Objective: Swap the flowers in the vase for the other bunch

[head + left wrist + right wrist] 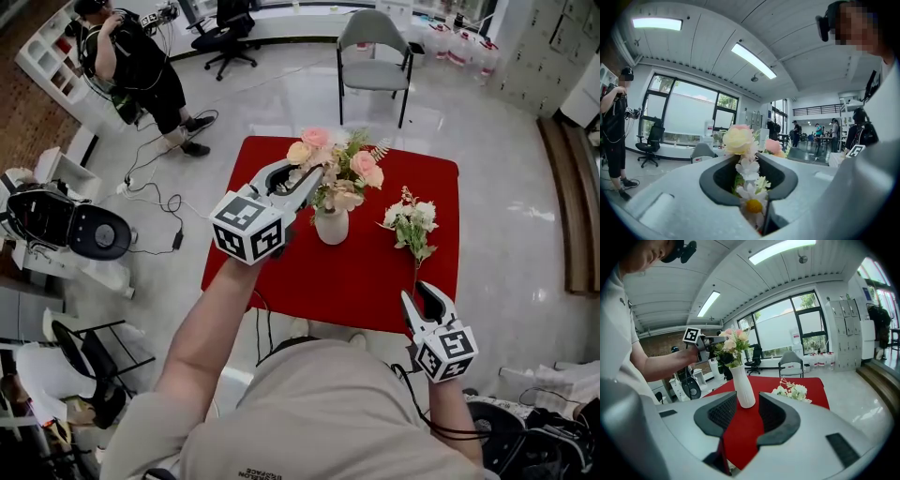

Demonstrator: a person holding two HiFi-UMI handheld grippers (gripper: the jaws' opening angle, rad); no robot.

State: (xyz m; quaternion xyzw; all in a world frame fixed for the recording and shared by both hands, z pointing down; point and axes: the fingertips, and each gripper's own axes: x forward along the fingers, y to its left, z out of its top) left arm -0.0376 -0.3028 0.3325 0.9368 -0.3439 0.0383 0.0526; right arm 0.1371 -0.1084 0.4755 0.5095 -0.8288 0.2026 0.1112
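Observation:
A white vase (331, 226) stands in the middle of the red table (272, 262). A bunch of pink and yellow flowers (342, 169) rises from its neck. My left gripper (314, 180) reaches in from the left, shut on this bunch. In the left gripper view white and yellow blooms (749, 173) sit pinched between the jaws. A second bunch of white flowers (412, 220) lies on the table to the vase's right. My right gripper (424, 302) is open and holds nothing near the table's front right edge, pointing at the vase (743, 385) and the white bunch (792, 391).
A grey chair (375, 56) stands behind the table. A person (141, 61) stands at the far left, near a black office chair (225, 33). Cables (159, 202) trail on the floor left of the table. Equipment and stands crowd the lower left.

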